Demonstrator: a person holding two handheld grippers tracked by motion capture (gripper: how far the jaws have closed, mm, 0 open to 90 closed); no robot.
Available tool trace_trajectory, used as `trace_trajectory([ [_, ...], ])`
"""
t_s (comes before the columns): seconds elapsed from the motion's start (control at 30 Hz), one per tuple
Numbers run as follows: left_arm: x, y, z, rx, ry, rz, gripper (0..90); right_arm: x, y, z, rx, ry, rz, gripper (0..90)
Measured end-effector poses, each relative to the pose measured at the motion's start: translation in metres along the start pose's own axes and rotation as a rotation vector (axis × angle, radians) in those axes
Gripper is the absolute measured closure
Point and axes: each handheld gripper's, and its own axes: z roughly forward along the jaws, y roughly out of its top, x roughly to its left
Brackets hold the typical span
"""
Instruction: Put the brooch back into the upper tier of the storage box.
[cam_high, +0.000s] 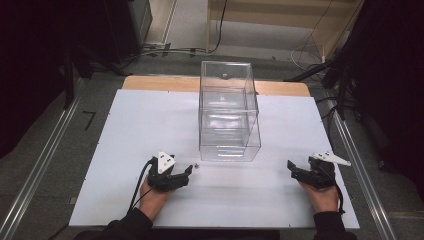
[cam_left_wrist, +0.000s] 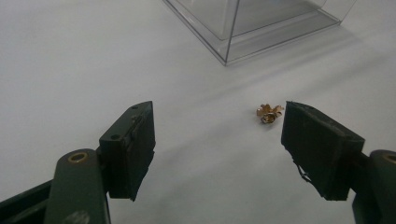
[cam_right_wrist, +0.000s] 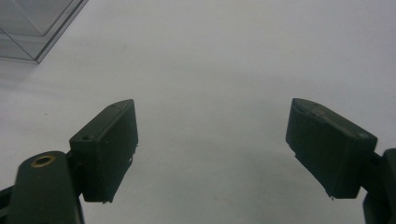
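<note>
gold trinket (cam_left_wrist: 269, 113) | on table, just ahead of left claw (cam_left_wrist: 217, 140) | untouched

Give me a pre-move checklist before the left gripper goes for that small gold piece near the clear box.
1. Left gripper open: ok, jaws stand wide with nothing between the pads.
2. Small gold piece in view: ok, it lies on the white table just ahead of the jaws, close to the right-hand one.
3. Piece centred between the jaws: not ok, it sits well off to one side.
4. Room around the piece: ok, the clear box stands apart from it.
5. Right gripper out of the way: ok, open over bare table at the far side.
6. What the piece is, and how it will grip: cannot tell, too small.
</note>
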Motion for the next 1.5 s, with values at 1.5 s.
trace_trajectory([
  [1.5,-0.024,0.011,0.022,0.084,-0.030,0.009,53.9,-0.001,0.000,0.001,0.008,0.001,0.003,15.2],
])
